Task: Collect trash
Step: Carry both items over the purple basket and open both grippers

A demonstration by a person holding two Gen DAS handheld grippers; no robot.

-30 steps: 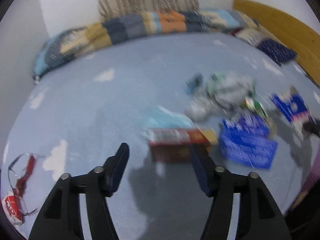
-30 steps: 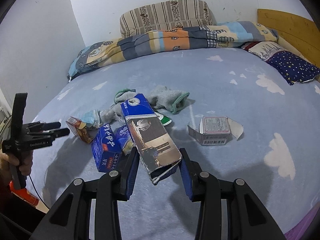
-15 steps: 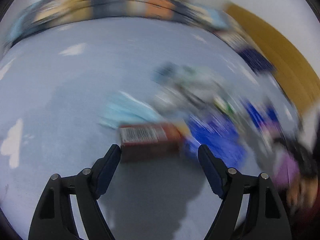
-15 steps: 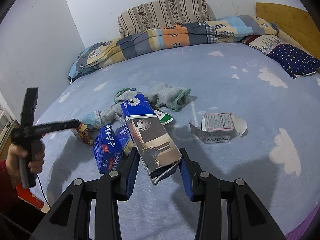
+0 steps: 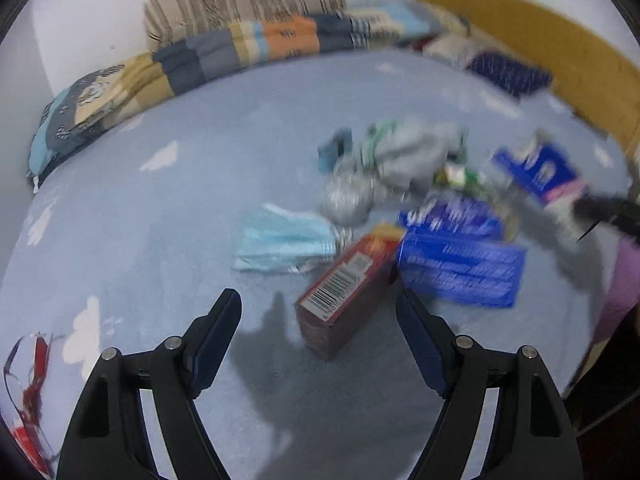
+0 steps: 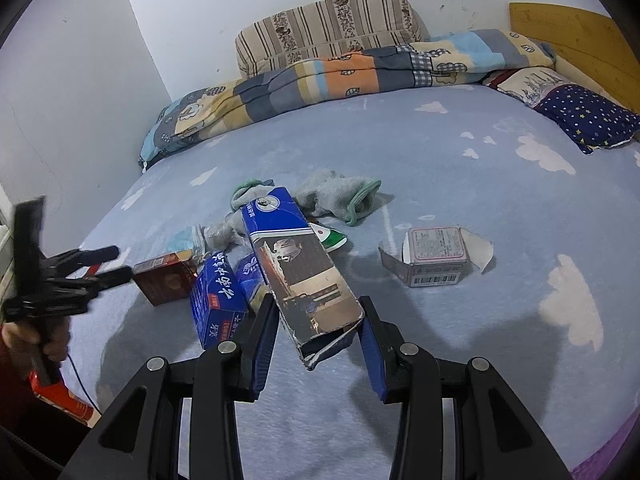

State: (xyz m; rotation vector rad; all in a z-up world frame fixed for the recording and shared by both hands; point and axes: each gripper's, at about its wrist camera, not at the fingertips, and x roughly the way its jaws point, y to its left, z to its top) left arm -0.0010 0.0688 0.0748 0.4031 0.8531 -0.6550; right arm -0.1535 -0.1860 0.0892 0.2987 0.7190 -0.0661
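Trash lies in a heap on a blue bed sheet [image 6: 440, 152]. My right gripper [image 6: 318, 338] is shut on a long blue carton [image 6: 300, 264] and holds it tilted above the heap. My left gripper [image 5: 320, 332] is open, its jaws wide on either side of a dark red box [image 5: 344, 292] with a barcode; it does not touch the box. The left gripper also shows in the right wrist view [image 6: 114, 264], just left of the red box [image 6: 166, 278]. A flat blue box [image 5: 460, 268] lies right of the red box.
A light blue face mask [image 5: 280, 244], grey cloths [image 6: 340, 196], a green-white wrapper [image 6: 330, 236] and a torn white box [image 6: 434, 256] lie around the heap. A folded quilt [image 6: 340, 80] and pillows line the far side. A wooden headboard [image 6: 576, 40] stands right.
My left gripper has swung around and come close to the red box, which now points end-on between its open jaws. My right gripper has kept the blue carton nearly still.
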